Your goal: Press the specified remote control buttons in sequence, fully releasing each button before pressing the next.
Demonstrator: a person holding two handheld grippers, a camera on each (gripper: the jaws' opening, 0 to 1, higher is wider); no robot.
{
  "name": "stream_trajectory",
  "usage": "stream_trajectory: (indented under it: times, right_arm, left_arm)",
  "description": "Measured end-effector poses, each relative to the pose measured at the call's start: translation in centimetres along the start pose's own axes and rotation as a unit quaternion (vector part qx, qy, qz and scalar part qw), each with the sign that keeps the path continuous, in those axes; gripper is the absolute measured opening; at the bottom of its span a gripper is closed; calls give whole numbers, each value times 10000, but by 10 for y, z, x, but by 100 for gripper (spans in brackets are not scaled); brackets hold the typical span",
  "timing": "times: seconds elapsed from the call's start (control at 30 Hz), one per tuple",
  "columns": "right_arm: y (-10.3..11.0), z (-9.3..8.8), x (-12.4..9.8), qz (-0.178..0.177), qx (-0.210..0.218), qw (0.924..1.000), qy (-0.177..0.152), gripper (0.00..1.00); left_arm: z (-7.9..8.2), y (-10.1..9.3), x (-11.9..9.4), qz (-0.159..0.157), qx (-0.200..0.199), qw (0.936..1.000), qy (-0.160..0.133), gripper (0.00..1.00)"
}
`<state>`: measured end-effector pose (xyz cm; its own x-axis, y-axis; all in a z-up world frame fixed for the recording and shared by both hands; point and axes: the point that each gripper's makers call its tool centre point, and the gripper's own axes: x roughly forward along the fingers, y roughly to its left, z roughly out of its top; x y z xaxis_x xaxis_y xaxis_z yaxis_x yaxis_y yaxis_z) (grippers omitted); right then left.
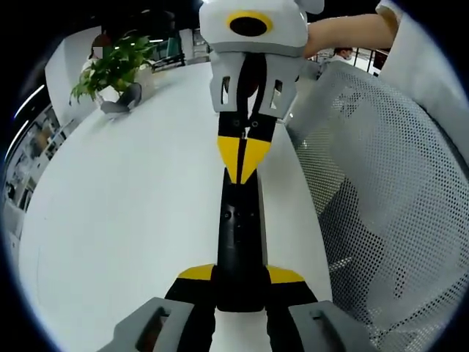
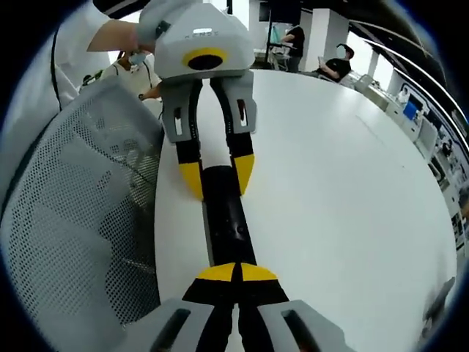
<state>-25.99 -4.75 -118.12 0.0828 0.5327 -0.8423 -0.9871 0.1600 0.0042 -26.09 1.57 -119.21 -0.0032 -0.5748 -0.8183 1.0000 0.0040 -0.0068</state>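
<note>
We are holding the black remote (image 1: 239, 242) over the white table (image 1: 124, 220). Our left gripper (image 1: 239, 282) is squeezing its near end. Our right gripper (image 1: 240, 165), closed, is pressing down from 12 o'clock. Next we should lift off fully.

The remote control (image 1: 239, 242) has its near end hidden between the left gripper (image 1: 239, 282) tips, and its buttons are too small to read. In the right gripper view, the right gripper (image 2: 237, 273) covers its near end, perhaps pressing it.
</note>
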Motion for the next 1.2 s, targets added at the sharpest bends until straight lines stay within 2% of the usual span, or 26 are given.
stream_trajectory:
  times: [0.07,0.27,0.4,0.53,0.67,0.73,0.87,0.93,1.07,1.2]
  right_arm:
    - [1,-1,0,14,39,10000,9,0]
    - [2,0,2,-23,-475,9983,350,0]
    - [1,-1,3,-43,-517,9978,423,0]
    - [0,-2,2,-78,-322,9992,208,0]
    - [1,0,1,-110,39,9996,-272,0]
    - [4,-1,-1,-66,88,9991,-416,0]
    - [4,-1,-1,-216,31,9985,-512,3]
    - [5,1,0,-166,53,9985,-524,5]
    - [5,2,1,-129,-272,9988,-376,7]
    - [7,1,3,78,-815,9965,-135,7]
  left_arm:
    - [0,0,0,-6,13,10000,22,24]
    - [0,0,0,-24,46,10000,74,24]
    - [0,-1,0,-20,44,10000,52,24]
    - [0,-1,1,-26,59,10000,61,24]
    - [0,-1,0,-10,16,10000,24,24]
    - [0,-1,0,-6,4,10000,-2,24]
    - [0,-1,0,-7,-2,10000,-22,24]
    - [0,-1,0,-6,-3,10000,-7,24]
    - [0,-1,0,-9,5,10000,1,24]
    - [0,-1,0,-9,0,10000,-28,24]
